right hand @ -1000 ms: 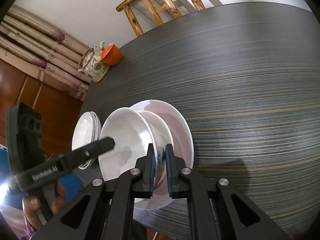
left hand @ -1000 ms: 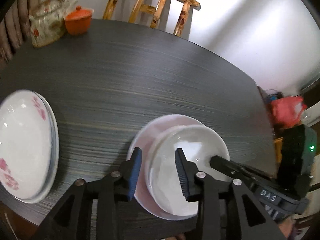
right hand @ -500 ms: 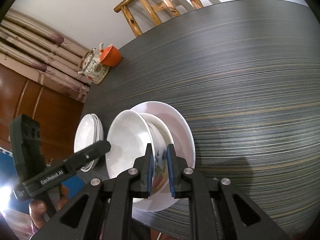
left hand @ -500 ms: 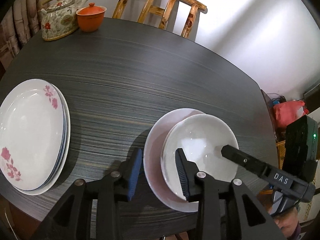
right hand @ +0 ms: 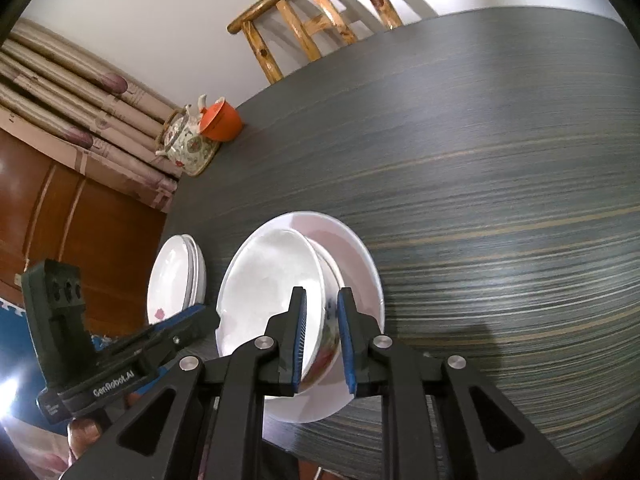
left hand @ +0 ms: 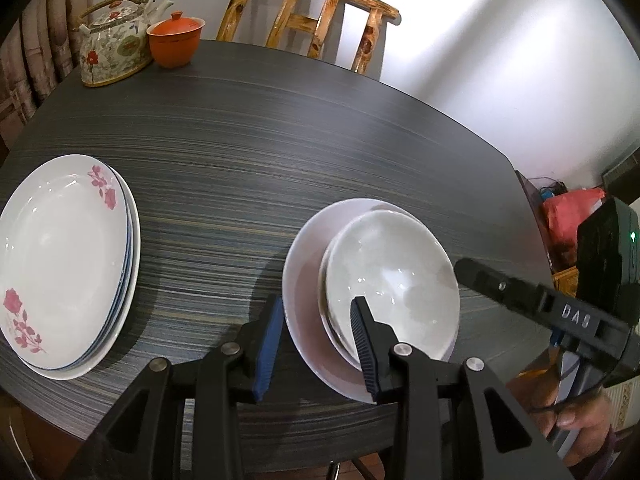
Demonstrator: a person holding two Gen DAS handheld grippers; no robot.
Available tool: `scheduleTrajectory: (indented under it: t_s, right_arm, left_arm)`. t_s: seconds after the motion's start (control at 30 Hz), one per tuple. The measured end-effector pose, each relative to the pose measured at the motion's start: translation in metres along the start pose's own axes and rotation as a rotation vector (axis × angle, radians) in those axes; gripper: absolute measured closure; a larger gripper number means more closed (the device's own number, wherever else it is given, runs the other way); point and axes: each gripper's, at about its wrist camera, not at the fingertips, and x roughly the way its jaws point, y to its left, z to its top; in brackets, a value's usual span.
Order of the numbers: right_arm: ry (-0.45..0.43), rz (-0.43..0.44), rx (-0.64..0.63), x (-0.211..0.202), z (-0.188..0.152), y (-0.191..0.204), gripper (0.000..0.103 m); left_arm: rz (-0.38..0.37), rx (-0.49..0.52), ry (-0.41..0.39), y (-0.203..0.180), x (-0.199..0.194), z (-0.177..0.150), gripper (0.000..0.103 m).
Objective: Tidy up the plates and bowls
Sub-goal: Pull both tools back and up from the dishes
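Your right gripper (right hand: 322, 340) jaws just eased apart around bowl (right hand: 272, 300) rim, pads barely clear; bowl sat nested on plate (right hand: 360, 256), counter (right hand: 480, 160) at 6 o'clock. Left gripper (left hand: 316, 344) half spread, empty. Stacking likely done; release next.

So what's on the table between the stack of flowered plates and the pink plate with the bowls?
Nothing: bare dark table lies between the flowered plates and the pink plate, clearest in the left wrist view.

Dim indoor light, fisheye edges warped, glare bottom-left in right-wrist view.
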Motion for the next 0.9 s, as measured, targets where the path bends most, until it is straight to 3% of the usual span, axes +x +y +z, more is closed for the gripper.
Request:
scheduleTrajectory:
  t_s: [0.17,0.3,0.33,0.4,0.5,0.53,0.67,0.7,0.8,0.9]
  right_arm:
    - [-0.019,0.007,0.007,-0.008,0.005,-0.005,0.086]
    - [-0.032,-0.016,-0.028,-0.013,0.002,-0.004,0.082]
    - [-0.037,-0.023,-0.042,-0.014,0.000,-0.004,0.080]
    - [-0.070,-0.051,-0.073,-0.020,-0.006,-0.003,0.064]
    - [-0.121,-0.135,-0.120,-0.032,-0.018,-0.001,0.046]
    - [-0.138,-0.159,-0.128,-0.037,-0.022,0.000,0.045]
    - [-0.213,-0.258,-0.207,-0.059,-0.045,0.013,0.020]
    - [-0.248,-0.286,-0.225,-0.067,-0.054,0.019,0.017]
    - [-0.351,-0.297,-0.234,-0.087,-0.070,0.027,0.004]
    - [-0.422,-0.285,-0.226,-0.104,-0.079,0.031,0.000]
  left_arm:
    - [-0.015,0.025,-0.013,-0.004,-0.001,-0.006,0.068]
    - [0.046,0.076,-0.080,-0.012,-0.009,-0.015,0.067]
    - [0.091,0.098,-0.105,-0.016,-0.012,-0.018,0.059]
    - [0.202,0.142,-0.156,-0.024,-0.018,-0.024,0.046]
    - [0.259,0.212,-0.239,-0.036,-0.029,-0.037,0.045]
    - [0.262,0.226,-0.259,-0.038,-0.032,-0.040,0.045]
    - [0.256,0.230,-0.281,-0.041,-0.039,-0.050,0.045]
    - [0.260,0.226,-0.283,-0.040,-0.040,-0.052,0.045]
    - [0.262,0.212,-0.279,-0.039,-0.042,-0.057,0.045]
    - [0.269,0.210,-0.319,-0.041,-0.049,-0.063,0.045]
